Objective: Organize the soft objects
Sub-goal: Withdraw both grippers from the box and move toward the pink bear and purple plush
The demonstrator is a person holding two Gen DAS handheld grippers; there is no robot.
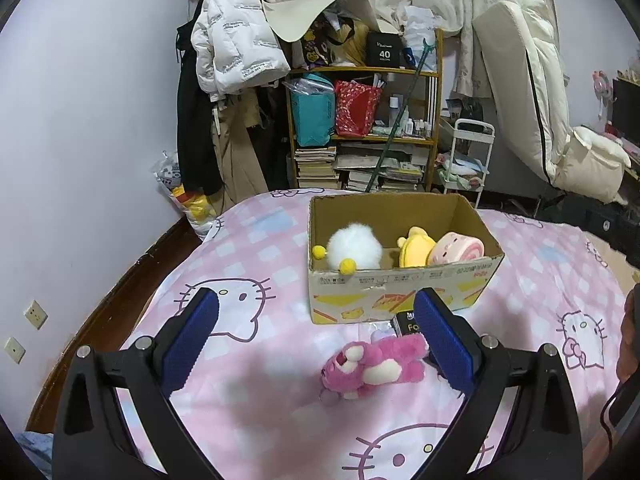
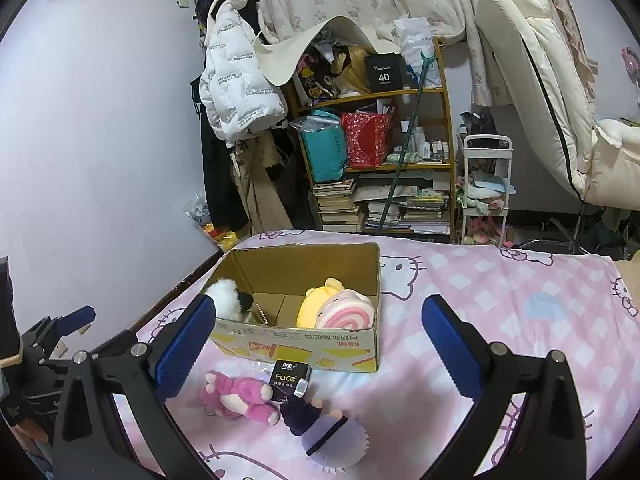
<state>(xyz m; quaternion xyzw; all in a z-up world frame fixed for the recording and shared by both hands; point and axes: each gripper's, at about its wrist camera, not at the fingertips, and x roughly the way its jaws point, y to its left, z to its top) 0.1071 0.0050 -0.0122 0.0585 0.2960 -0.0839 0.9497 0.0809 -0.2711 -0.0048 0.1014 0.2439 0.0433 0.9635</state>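
Nearest in the left wrist view, the left gripper hangs over the bed with its jaws wide apart and nothing between them. Just below lies the pink bear plush, on its side on the pink cartoon-cat cover, just beside the gripper's right finger; whether it touches is hard to tell. The right gripper also has its jaws spread and empty. In its view the bear lies near left, touching a small black tissue pack, with a purple-and-white plush just right of it.

The bear looks light, soft and squashy, not fragile, so it should compress in a grip. The plump torso is likely the best hold; a limb might slip or dangle.

Farther off stands the open cardboard box, holding a white fluffy plush, a yellow plush and a pink swirl plush.
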